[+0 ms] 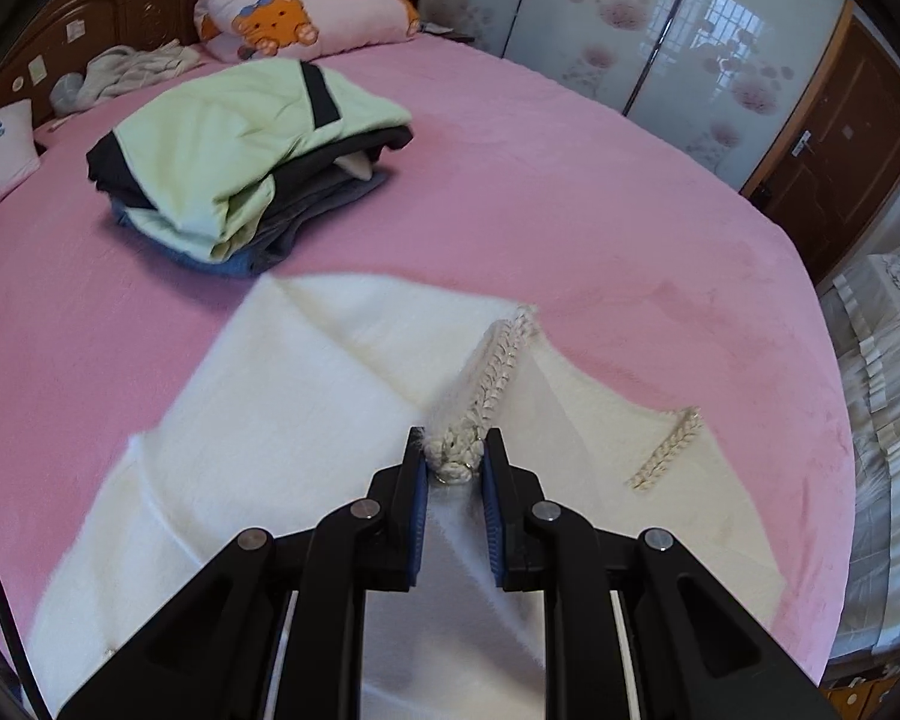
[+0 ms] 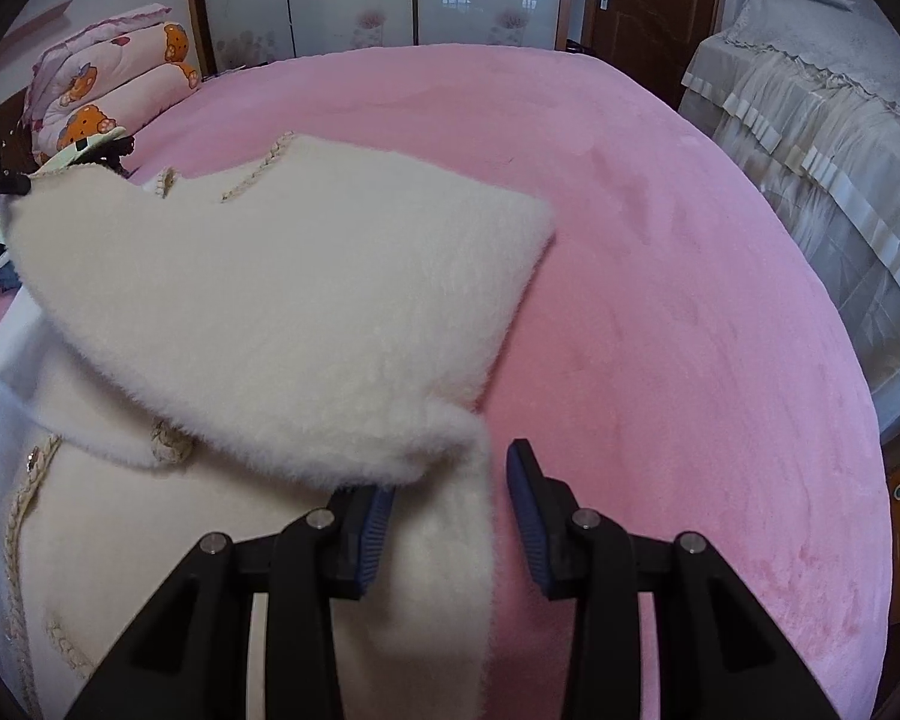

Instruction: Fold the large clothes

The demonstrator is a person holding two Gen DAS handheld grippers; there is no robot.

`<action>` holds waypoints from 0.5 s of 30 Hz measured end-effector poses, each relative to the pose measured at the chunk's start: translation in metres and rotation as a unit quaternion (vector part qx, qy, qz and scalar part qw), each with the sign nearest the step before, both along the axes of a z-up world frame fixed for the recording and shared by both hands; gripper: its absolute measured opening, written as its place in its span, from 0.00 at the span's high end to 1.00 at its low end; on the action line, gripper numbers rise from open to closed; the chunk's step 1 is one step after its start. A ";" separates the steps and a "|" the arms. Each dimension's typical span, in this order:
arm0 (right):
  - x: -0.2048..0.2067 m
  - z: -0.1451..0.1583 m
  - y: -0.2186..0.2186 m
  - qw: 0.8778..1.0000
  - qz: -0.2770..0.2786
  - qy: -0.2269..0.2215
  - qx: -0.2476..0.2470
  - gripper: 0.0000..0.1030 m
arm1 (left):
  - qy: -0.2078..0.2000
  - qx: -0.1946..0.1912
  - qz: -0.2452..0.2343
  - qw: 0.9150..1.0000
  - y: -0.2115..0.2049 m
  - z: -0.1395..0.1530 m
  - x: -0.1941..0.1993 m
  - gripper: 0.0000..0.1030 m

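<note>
Cream fleece garment [image 1: 306, 396] spread across the pink bed [image 1: 600, 192], one only, lying near the front edge. To its far left, one pile of folded clothes [image 1: 240, 162], green on top, well apart from the fleece; behind that, one rolled bear-print quilt [image 1: 306, 0] by the headboard.

Left gripper [image 1: 455, 450] narrowed onto the braided trim [image 1: 498, 360], pads pressing the knotted end of that edge, panel drawn up off the layer beneath. Second short braided strip [image 1: 666, 450] lying flat further right, likely a pocket edge.

Right gripper [image 2: 450, 474] half spread, nothing clamped: thick pile edge of the coat [image 2: 282, 324] lying between the fingers, near the left pad, clear of the right one; grip not confirmed. Folded-over flap resting on the body just ahead.

Step in hand, as judged: carrying one front panel or side over toward the middle. Next move calls for laying the trimmed edge down square with the body, easing off the pinch without dragging the pile, then smoothing before the crosswise fold.
</note>
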State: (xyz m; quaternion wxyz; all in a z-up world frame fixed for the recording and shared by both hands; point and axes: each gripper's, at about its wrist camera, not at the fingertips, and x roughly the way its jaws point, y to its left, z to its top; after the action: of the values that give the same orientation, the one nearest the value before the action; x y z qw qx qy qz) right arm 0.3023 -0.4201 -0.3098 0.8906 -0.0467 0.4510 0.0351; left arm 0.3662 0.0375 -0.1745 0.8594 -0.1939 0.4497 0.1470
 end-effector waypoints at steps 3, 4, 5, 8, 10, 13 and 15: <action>0.002 0.003 0.003 1.000 0.010 -0.007 -0.019 0.63 | 0.017 0.009 -0.008 1.000 0.000 -0.008 -0.002 0.86; 0.001 0.006 0.004 1.000 0.011 -0.010 -0.019 0.63 | 0.020 0.015 -0.013 1.000 -0.002 -0.009 -0.003 0.86; 0.001 0.010 0.002 1.000 0.011 -0.015 -0.014 0.63 | 0.021 0.020 -0.017 0.999 -0.003 -0.010 -0.004 0.86; 0.005 0.021 -0.007 1.000 0.014 -0.024 0.010 0.64 | 0.027 0.030 -0.032 0.999 -0.010 -0.013 -0.006 0.86; 0.008 0.024 -0.007 0.999 0.032 -0.027 0.012 0.67 | 0.033 0.033 -0.036 0.998 -0.015 -0.014 -0.007 0.86; 0.011 0.024 -0.006 0.998 0.048 -0.020 0.020 0.78 | 0.039 0.030 -0.033 0.998 -0.016 -0.019 -0.011 0.86; 0.011 0.025 -0.011 0.998 0.040 -0.020 0.038 0.81 | 0.044 0.025 -0.030 0.998 -0.015 -0.022 -0.014 0.86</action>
State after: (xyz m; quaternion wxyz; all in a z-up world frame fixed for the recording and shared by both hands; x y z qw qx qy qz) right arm 0.3129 -0.4310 -0.2843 0.8986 -0.0314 0.4290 0.0869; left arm 0.3518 0.0228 -0.1967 0.8473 -0.1525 0.4889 0.1408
